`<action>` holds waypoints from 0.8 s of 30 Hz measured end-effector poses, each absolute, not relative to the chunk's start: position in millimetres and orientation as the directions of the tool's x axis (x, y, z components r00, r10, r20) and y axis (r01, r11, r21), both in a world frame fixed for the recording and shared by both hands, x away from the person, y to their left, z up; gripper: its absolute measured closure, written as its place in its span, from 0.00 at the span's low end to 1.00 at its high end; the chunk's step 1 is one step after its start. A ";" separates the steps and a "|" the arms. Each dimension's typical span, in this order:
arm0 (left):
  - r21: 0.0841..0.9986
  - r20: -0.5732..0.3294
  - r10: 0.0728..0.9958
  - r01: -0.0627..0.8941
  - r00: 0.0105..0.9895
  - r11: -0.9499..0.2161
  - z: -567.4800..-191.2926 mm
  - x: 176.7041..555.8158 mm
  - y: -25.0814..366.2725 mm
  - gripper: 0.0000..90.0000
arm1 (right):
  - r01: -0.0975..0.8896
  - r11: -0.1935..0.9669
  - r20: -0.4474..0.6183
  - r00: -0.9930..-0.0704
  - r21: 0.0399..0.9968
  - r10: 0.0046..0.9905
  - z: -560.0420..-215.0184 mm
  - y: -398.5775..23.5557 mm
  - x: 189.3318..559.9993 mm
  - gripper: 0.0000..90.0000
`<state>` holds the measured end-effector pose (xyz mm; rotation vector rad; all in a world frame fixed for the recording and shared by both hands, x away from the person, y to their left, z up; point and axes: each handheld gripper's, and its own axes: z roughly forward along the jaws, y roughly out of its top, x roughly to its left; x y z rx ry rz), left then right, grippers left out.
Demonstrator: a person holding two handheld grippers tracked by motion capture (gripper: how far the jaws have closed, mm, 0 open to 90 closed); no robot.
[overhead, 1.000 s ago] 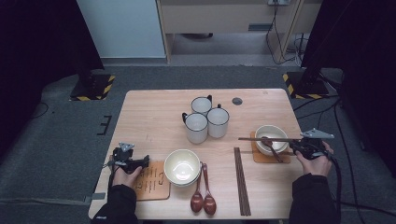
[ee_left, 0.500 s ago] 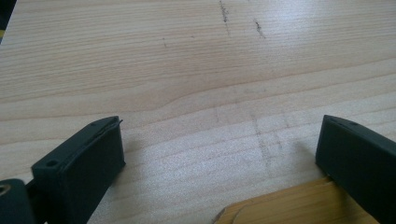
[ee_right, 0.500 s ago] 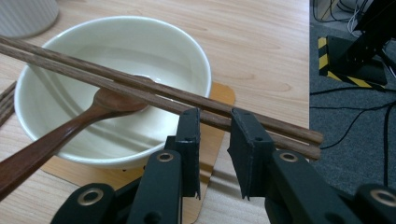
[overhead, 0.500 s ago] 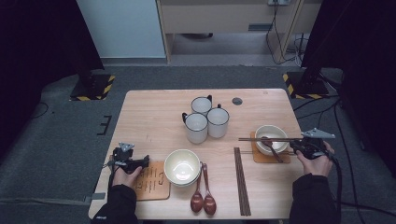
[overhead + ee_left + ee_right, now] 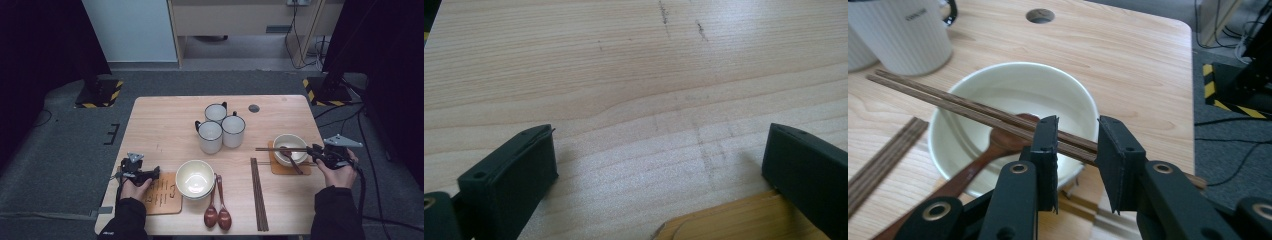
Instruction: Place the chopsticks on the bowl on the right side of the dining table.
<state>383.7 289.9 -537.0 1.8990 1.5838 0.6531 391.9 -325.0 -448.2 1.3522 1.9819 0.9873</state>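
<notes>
A cream bowl (image 5: 290, 145) stands on a wooden coaster at the table's right, with a brown spoon (image 5: 993, 150) leaning in it. A pair of brown chopsticks (image 5: 963, 107) lies across its rim. My right gripper (image 5: 1075, 132) hovers over the bowl's near rim, open. The chopsticks run crosswise under both jaws and are not clamped. In the high view the right gripper (image 5: 315, 150) sits just right of the bowl. My left gripper (image 5: 659, 150) stands wide open just above bare tabletop, at the corner of a wooden coaster (image 5: 734, 220). In the high view, the left gripper (image 5: 152, 173) is at the front left.
A second cream bowl (image 5: 194, 177) sits front centre beside the marked coaster (image 5: 162, 192). Two dark spoons (image 5: 217, 210) and another chopstick pair (image 5: 257, 192) lie near the front edge. Three white mugs (image 5: 220, 127) cluster mid-table, and a cable hole (image 5: 254, 108) lies behind them.
</notes>
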 end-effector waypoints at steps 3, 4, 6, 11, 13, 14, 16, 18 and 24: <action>0.699 0.006 0.984 0.703 0.177 -0.131 -537.0 383.7 289.9 0.00 | 0.530 0.231 -0.025 -0.366 0.816 0.930 -446.0 -321.2 392.5 0.77; 0.700 0.006 0.984 0.703 0.177 -0.131 -537.0 383.7 289.9 0.00 | 0.528 0.228 -0.020 -0.370 0.818 0.929 -444.8 -320.2 392.3 0.77; 0.699 0.006 0.984 0.703 0.177 -0.131 -537.0 383.7 290.0 0.00 | 0.519 0.227 -0.017 -0.379 0.824 0.925 -441.9 -318.7 391.9 0.76; 0.699 0.007 0.984 0.703 0.177 -0.131 -537.0 383.6 290.0 0.00 | 0.512 0.215 0.015 -0.408 0.832 0.913 -432.9 -313.1 391.7 0.69; 0.699 0.006 0.984 0.703 0.177 -0.131 -537.0 383.7 289.9 0.00 | 0.503 0.225 0.005 -0.414 0.835 0.910 -429.0 -310.3 391.7 0.67; 0.699 0.006 0.984 0.703 0.177 -0.131 -537.0 383.6 289.9 0.00 | 0.500 0.229 0.003 -0.421 0.835 0.907 -427.5 -309.6 392.0 0.66; 0.699 0.007 0.984 0.703 0.177 -0.131 -537.1 383.7 290.0 0.00 | 0.486 0.224 0.006 -0.427 0.845 0.904 -422.9 -306.6 391.8 0.64; 0.699 0.007 0.984 0.703 0.177 -0.131 -537.0 383.7 290.0 0.00 | 0.482 0.223 0.010 -0.435 0.847 0.900 -419.3 -304.6 391.9 0.61; 0.699 0.007 0.984 0.703 0.177 -0.131 -537.1 383.7 289.9 0.00 | 0.469 0.215 0.024 -0.452 0.857 0.892 -410.8 -297.8 393.7 0.59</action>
